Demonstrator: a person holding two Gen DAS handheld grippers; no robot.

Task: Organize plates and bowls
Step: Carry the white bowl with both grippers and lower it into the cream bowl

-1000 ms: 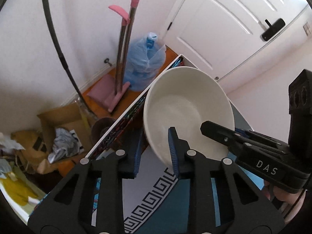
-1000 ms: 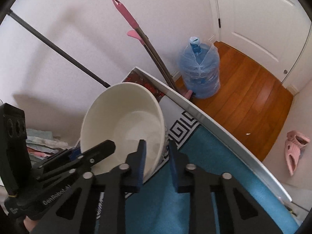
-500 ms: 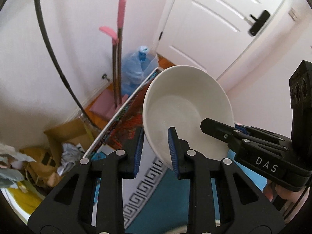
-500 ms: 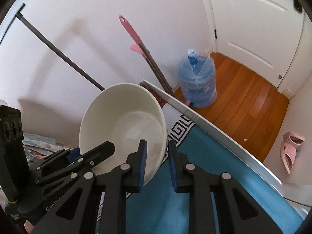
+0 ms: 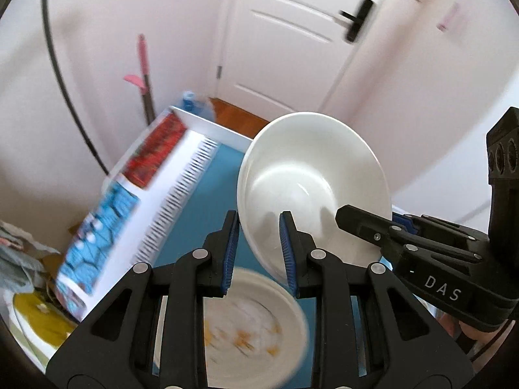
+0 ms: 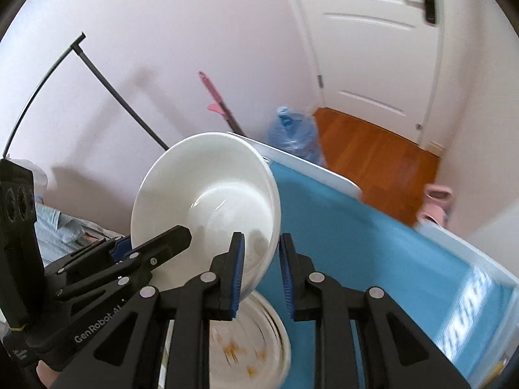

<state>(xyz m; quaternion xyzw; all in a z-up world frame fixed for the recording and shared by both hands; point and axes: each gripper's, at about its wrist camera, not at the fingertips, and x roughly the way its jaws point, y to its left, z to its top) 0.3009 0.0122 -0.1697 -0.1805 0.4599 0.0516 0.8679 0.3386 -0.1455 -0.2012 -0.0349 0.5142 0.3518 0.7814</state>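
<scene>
Desk (image 5: pixel 207 175) w/ teal cloth, white patterned border at the edge. On it: blurred plate (image 5: pixel 253 324) w/ orange-yellow marks, near side. Wood floor (image 6: pixel 376 159) beyond the far edge.

Bowl (image 5: pixel 311 175): large, plain white, glossy, deep with a wide rim; empty; tilted so its inside faces the cameras; held in the air above the blue-covered counter (image 6: pixel 356 236), its rim gripped on opposite sides by the left tool (image 5: pixel 259 253) and the right tool (image 6: pixel 259 269). Plate (image 5: pixel 259 324): white, round, with small orange-yellow markings, blurred; lying flat on the counter below the bowl.
</scene>
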